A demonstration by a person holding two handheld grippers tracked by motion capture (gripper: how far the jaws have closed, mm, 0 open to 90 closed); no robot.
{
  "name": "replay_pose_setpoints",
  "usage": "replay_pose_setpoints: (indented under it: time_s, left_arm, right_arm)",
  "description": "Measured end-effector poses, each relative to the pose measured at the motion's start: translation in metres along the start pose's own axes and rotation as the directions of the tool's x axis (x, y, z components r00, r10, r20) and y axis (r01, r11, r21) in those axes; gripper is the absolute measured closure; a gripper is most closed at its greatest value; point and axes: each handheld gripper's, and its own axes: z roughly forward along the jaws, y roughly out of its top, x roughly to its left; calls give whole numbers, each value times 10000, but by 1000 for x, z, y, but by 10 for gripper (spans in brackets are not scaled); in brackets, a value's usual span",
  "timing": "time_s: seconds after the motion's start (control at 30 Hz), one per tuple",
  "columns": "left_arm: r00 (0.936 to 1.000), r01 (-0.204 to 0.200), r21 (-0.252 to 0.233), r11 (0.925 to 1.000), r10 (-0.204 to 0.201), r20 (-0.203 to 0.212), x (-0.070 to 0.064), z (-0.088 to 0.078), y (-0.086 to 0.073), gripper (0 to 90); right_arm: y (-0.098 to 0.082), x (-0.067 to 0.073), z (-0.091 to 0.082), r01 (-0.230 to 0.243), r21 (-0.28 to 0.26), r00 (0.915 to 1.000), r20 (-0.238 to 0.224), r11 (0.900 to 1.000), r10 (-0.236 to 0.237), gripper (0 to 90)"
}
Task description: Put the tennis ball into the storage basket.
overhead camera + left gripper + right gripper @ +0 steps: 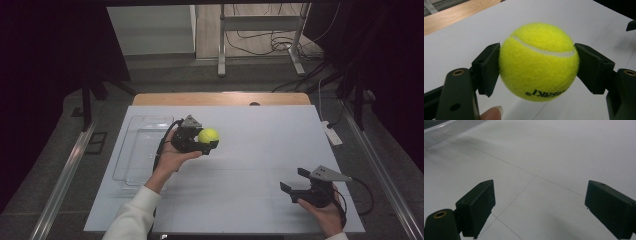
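Note:
A yellow-green tennis ball [208, 135] is clamped between the jaws of my left gripper [206, 138], held a little above the white table sheet near its middle. In the left gripper view the ball [538, 61] sits between both black pads [486, 68], pressed on each side, with a fingertip [492, 113] showing below. My right gripper [294, 181] rests low at the front right of the table, jaws wide apart with nothing between them. The right gripper view has its pads [477, 205] spread over bare white sheet.
A clear plastic tray [141, 150] lies on the left part of the white sheet [250, 150], just left of my left hand. A wooden table edge [220, 98] runs along the back. A white power strip [332, 134] lies off the right edge.

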Motion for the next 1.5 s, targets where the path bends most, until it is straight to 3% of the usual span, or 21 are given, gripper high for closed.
replay_pose_setpoints:
  time_s: [1.5]
  left_arm:
    - [9997, 175, -535, 9984, -182, -131, 9, -23, -13, 266]
  right_arm:
    - [0, 0, 1, -2, -13, 9999, 153, 10000, 2, 100]
